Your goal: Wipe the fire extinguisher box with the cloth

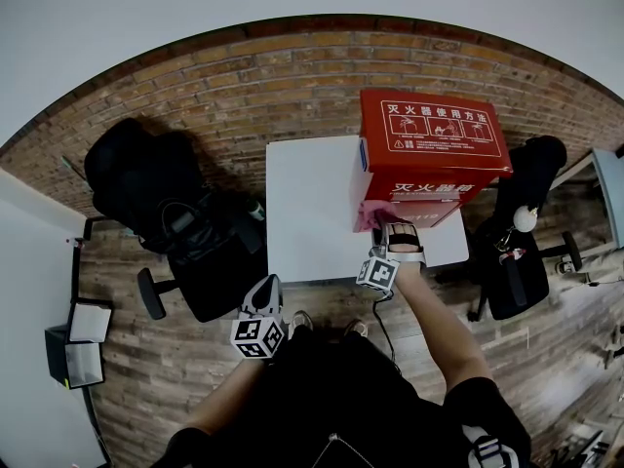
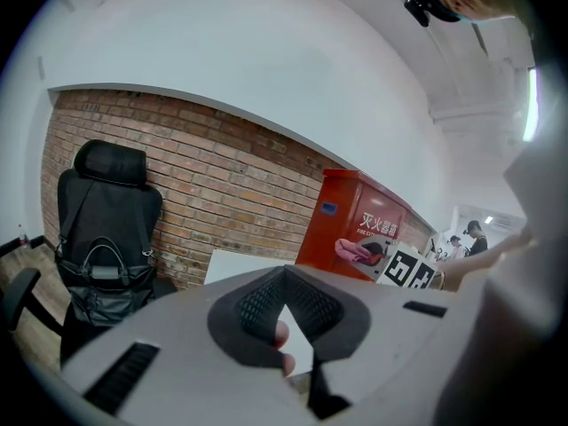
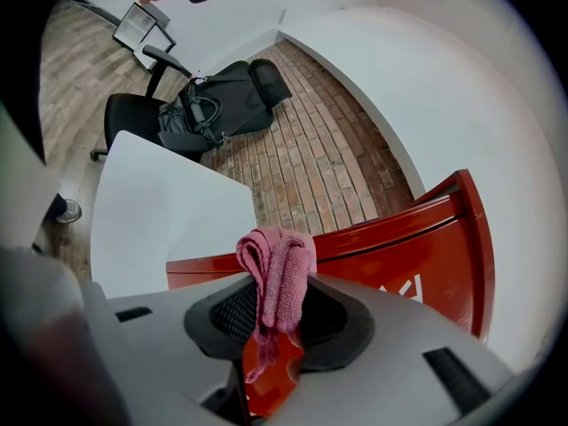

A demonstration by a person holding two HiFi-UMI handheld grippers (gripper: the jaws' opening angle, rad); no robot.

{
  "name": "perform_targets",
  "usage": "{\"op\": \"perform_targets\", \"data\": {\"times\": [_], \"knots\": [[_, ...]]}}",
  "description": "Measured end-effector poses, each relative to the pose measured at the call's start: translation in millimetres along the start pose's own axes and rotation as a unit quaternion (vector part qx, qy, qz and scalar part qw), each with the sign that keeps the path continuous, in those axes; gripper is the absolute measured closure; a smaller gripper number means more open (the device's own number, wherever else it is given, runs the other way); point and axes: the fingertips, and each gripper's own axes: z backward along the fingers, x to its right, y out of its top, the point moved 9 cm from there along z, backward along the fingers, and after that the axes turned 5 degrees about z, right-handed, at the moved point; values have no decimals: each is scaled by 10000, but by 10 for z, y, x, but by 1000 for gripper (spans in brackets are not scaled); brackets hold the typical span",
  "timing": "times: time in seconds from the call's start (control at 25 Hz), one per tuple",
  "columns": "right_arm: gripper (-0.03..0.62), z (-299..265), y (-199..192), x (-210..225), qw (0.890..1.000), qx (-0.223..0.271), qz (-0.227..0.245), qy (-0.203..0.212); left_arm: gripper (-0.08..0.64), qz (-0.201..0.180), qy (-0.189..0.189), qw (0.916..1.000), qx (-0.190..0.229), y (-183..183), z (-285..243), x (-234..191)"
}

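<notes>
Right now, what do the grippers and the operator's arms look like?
The left gripper and right gripper match: pale grey moulded bodies with black mesh-textured pads. Each carries a white cube with black square markers. The person wears a black short-sleeved top.

My right gripper point(image 1: 395, 234), pinching the cloth point(image 1: 369, 217), is up at the near face of the fire extinguisher box point(image 1: 434, 135). The box fills the right end of the white table point(image 1: 302, 203) (no way through there). Left of the box the tabletop lies bare, open from the near edge. A black chair point(image 1: 185, 232) crowds the table's left side and another chair point(image 1: 517, 261) its right. The brick wall point(image 1: 244, 86) closes the far side.
</notes>
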Motion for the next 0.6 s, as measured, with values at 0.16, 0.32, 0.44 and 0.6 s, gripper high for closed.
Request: {"op": "perform_targets", "data": {"times": [0.16, 0.32, 0.44, 0.6], "knots": [[480, -41, -9, -70, 10000, 17, 21, 26, 541, 0, 15, 10000, -12, -3, 7, -1], [480, -60, -10, -112, 10000, 13, 2, 84, 541, 0, 36, 10000, -17, -10, 22, 7], [480, -69, -6, -137, 9999, -3, 20, 142, 541, -4, 55, 10000, -24, -11, 34, -1], [480, -91, -5, -207, 9997, -19, 66, 242, 541, -2, 86, 10000, -24, -17, 52, -17]]}}
